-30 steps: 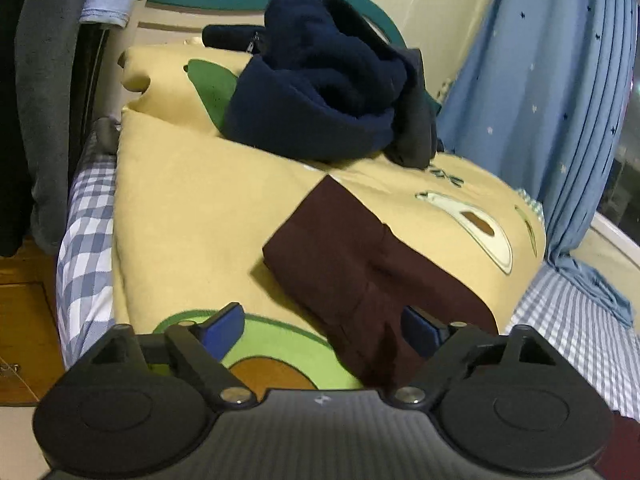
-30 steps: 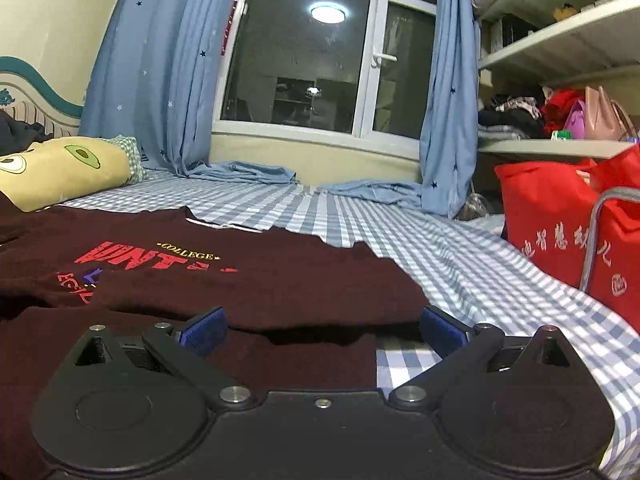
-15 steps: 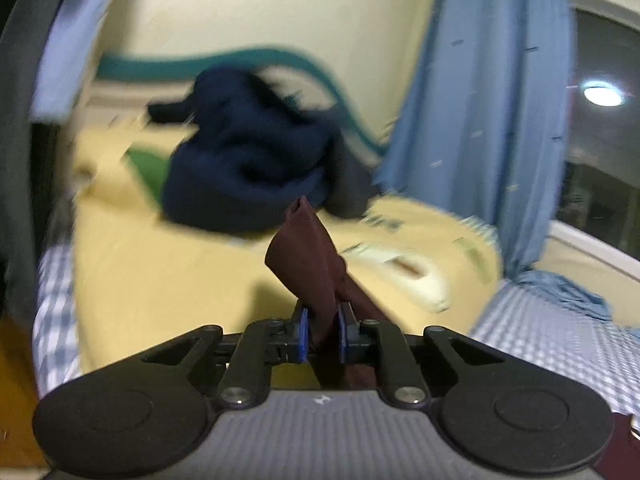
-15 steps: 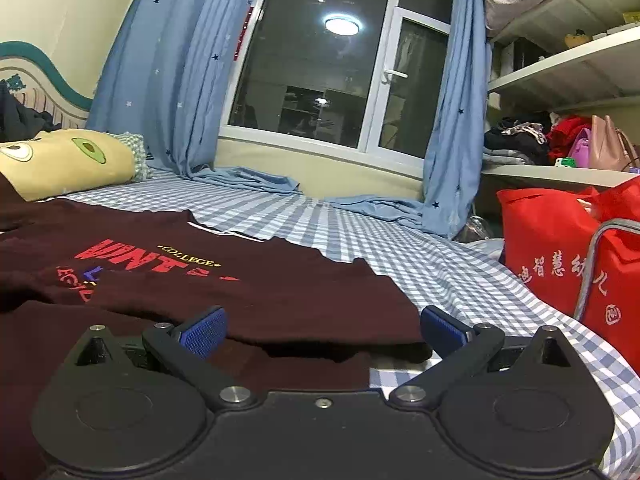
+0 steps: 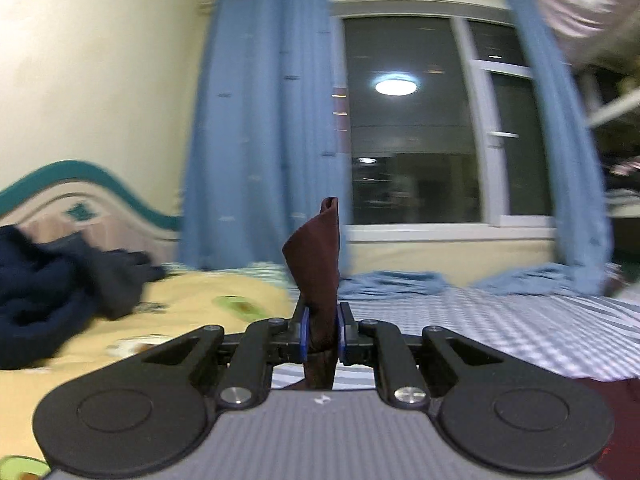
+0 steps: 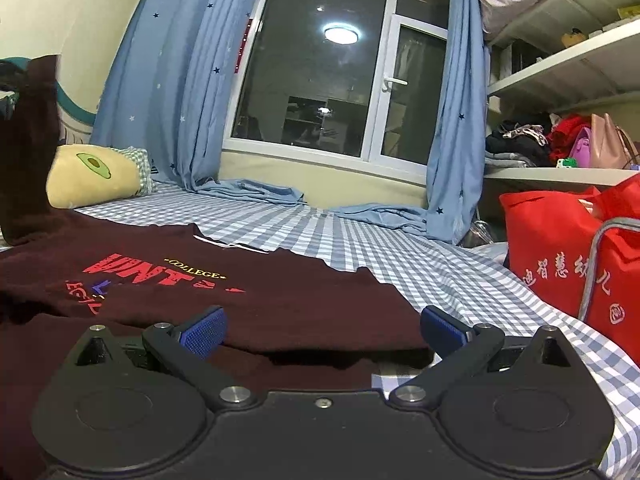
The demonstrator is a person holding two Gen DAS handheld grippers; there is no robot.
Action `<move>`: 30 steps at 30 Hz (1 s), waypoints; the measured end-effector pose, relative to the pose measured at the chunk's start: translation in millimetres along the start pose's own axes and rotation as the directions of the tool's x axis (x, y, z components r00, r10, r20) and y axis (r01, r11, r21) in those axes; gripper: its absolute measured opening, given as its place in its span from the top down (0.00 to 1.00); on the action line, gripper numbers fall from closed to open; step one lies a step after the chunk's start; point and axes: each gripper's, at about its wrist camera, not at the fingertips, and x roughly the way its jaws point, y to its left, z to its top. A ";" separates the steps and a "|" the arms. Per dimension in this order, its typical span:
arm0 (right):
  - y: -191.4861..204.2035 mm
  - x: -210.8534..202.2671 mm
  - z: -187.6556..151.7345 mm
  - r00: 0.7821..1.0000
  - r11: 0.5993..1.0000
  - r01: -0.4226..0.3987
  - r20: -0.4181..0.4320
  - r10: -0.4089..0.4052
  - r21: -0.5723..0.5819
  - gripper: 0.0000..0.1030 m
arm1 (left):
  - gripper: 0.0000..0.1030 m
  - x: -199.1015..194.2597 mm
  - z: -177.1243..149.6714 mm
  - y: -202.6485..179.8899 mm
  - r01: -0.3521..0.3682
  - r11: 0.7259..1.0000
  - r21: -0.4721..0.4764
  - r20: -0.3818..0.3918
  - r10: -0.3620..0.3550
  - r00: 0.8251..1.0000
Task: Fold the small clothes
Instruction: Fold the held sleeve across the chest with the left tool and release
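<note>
A dark maroon sweatshirt (image 6: 248, 292) with red "COLLEGE" lettering lies spread on the checked bed sheet (image 6: 400, 256). My left gripper (image 5: 321, 332) is shut on its maroon sleeve (image 5: 316, 256), which stands up between the blue pads, lifted off the bed. The raised sleeve also shows at the far left of the right wrist view (image 6: 30, 152). My right gripper (image 6: 322, 326) is open and empty, low over the sweatshirt's near hem, with its pads either side of the cloth edge.
A yellow avocado-print pillow (image 5: 192, 316) and a dark navy garment (image 5: 60, 280) lie at the bed's head. Blue curtains (image 6: 168, 92) hang by the window. A red bag (image 6: 560, 256) stands at the right, with shelves of clothes behind it.
My left gripper closed on the maroon sleeve, lifted it off the yellow pillow and swung right toward the window. My right gripper stayed open and shifted only slightly.
</note>
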 end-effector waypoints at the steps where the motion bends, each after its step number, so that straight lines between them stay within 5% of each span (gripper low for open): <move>1: -2.0 -0.8 -0.3 1.000 1.000 0.001 -0.001 -0.001 0.004 0.00 | 0.87 -1.1 -2.4 -17.4 0.044 0.999 0.014 -0.009 -0.044 0.999; 8: -18.5 -2.3 -4.8 1.000 0.999 0.027 -0.014 -0.027 0.025 0.00 | 0.88 -11.0 -36.1 -100.9 0.261 0.965 0.033 -0.122 -0.256 0.959; 12: -24.7 -0.8 -8.4 0.999 0.998 0.031 -0.028 -0.029 0.052 0.00 | 0.88 -13.1 -68.3 -128.1 0.356 0.934 -0.032 -0.248 -0.353 0.902; 19: -22.4 8.9 -13.9 0.998 0.999 0.008 -0.055 -0.005 0.053 0.00 | 0.87 -15.5 -118.3 -139.8 0.394 0.914 -0.095 -0.396 -0.398 0.828; 25: -11.8 15.4 -17.2 0.997 0.998 -0.030 -0.075 0.035 0.061 0.00 | 0.84 -22.4 -127.8 -136.7 0.443 0.896 -0.045 -0.441 -0.415 0.795; 26: -9.7 16.1 -17.2 0.996 0.997 -0.037 -0.077 0.042 0.062 0.00 | 0.80 -19.9 -125.3 -141.8 0.454 0.890 -0.036 -0.453 -0.420 0.786; 30: -0.4 22.5 -17.4 0.992 0.996 -0.066 -0.100 0.072 0.057 0.00 | 0.18 -30.9 -121.0 -130.5 0.526 0.844 -0.107 -0.463 -0.510 0.725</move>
